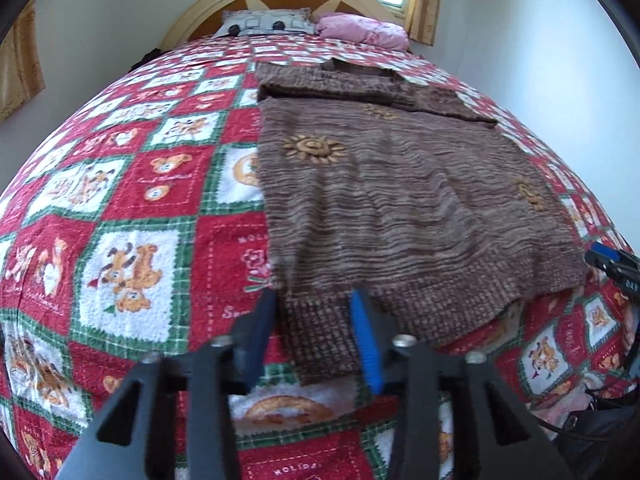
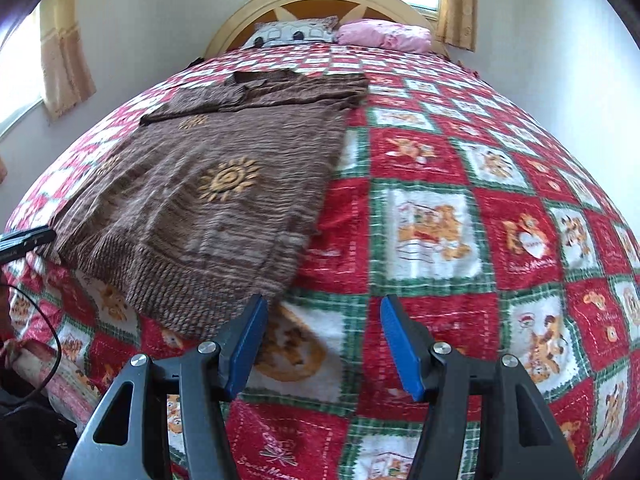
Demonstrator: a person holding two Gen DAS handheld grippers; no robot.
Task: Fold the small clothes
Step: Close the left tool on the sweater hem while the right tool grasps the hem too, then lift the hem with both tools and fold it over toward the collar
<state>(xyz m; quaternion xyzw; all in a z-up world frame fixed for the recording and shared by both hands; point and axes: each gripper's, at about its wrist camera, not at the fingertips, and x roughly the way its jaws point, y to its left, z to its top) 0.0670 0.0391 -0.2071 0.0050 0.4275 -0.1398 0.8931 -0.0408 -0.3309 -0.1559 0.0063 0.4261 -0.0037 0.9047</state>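
A brown knit sweater point(image 1: 384, 192) with orange sun motifs lies flat on the bed, its sleeves folded across the top. It also shows in the right wrist view point(image 2: 208, 196). My left gripper point(image 1: 316, 300) is open, its jaws straddling the sweater's near left hem corner. My right gripper point(image 2: 322, 306) is open and empty, just right of the sweater's near right hem corner, above the quilt. The right gripper's tip shows at the left wrist view's right edge point(image 1: 608, 258).
A red, green and white teddy-bear quilt point(image 2: 460, 216) covers the bed. A grey pillow point(image 1: 266, 24) and a pink pillow point(image 1: 362, 30) lie at the headboard. Black cables and a dark bag point(image 2: 28, 420) sit by the near bed edge.
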